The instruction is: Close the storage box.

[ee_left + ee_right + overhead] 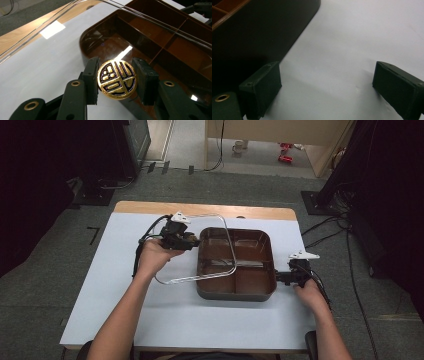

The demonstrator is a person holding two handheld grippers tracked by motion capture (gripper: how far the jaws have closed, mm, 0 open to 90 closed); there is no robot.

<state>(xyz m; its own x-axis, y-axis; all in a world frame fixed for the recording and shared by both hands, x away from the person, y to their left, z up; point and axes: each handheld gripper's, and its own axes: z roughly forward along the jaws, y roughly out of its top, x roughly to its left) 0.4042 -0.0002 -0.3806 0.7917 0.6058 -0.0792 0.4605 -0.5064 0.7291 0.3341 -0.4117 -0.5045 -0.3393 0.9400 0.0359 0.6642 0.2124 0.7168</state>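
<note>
Two hand-held grippers are in my hands at the worktop (125, 320); my left hand-held gripper (117, 80) is pinching the round gold knob (117, 79) of a clear lid (200, 247), one black pad on each side of the knob and both touching it; the lid is tilted, its far edge raised and its near edge low, lying half over the left part of the brown divided tray (260, 292) and half out over the white worktop beside it; through the lid in the left gripper view I see the tray's dark rim and its partitions; the tray sits in the middle of the worktop, its compartments bare; my right hand-held gripper (327, 87) is spread wide, gripping nothing, low over the worktop just beside the tray's right wall (262, 32); in the high view it sits at the tray's near right corner, my right hand (310, 295) behind it.
</note>
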